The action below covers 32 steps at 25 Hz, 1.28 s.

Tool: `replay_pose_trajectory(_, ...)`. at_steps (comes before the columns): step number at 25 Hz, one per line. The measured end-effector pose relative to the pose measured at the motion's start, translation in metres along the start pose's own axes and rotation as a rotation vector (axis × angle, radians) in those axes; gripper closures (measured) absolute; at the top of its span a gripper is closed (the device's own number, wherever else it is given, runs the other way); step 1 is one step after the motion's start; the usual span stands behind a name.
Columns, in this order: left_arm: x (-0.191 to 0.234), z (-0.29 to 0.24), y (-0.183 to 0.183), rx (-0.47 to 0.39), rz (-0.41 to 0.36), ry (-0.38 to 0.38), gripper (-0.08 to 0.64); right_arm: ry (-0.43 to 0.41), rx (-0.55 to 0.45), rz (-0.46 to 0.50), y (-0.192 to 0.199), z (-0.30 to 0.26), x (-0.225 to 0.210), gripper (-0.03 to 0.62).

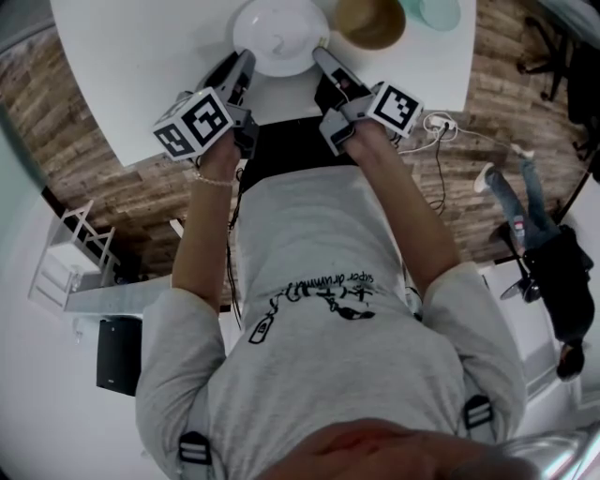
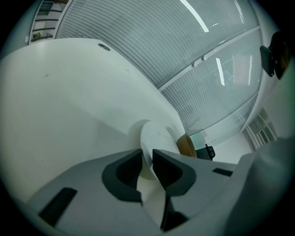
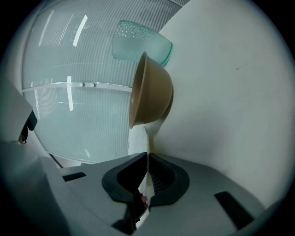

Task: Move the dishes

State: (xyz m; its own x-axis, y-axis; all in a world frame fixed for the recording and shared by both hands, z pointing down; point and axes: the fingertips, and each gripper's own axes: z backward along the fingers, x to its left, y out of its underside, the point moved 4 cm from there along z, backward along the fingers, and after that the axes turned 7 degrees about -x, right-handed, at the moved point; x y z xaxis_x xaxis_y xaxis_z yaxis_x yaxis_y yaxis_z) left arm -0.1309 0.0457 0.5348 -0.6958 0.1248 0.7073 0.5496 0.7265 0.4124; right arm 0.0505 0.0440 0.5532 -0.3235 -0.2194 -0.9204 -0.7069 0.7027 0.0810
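Note:
A white plate (image 1: 279, 36) lies on the white table (image 1: 141, 66) near its front edge. My left gripper (image 1: 246, 58) is shut on the plate's left rim, and my right gripper (image 1: 321, 54) is shut on its right rim. In the left gripper view the plate (image 2: 159, 138) stands edge-on between the jaws of the left gripper (image 2: 147, 159). In the right gripper view the thin rim of the plate (image 3: 137, 143) runs into the closed jaws of the right gripper (image 3: 147, 161).
A brown bowl (image 1: 370, 21) sits just right of the plate, with a teal glass dish (image 1: 431, 11) beyond it. Both also show ahead of the right gripper: bowl (image 3: 152, 90), dish (image 3: 138, 44). Cables (image 1: 439, 127) hang off the table's right side. A person (image 1: 553, 272) stands at the right.

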Motion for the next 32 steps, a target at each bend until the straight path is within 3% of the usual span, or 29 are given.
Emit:
replay_pose_trajectory(10,0.0,-0.003,-0.001,0.015,-0.017,-0.024,0.491,0.009,0.024,0.093,-0.003,-0.003,0.008,0.549)
replay_pose_trajectory(15,0.002,-0.003,-0.001,0.022,-0.017,-0.033,0.491,0.056,0.026,0.074,0.0,-0.002,0.006,0.543)
replay_pose_trajectory(24,0.004,-0.003,-0.003,0.039,-0.042,-0.04,0.491,0.072,0.037,0.086,0.002,-0.007,0.016,0.419)
replay_pose_trajectory(32,0.006,0.001,-0.002,0.054,-0.069,-0.058,0.485,0.085,0.026,0.11,-0.004,-0.007,0.022,0.351)
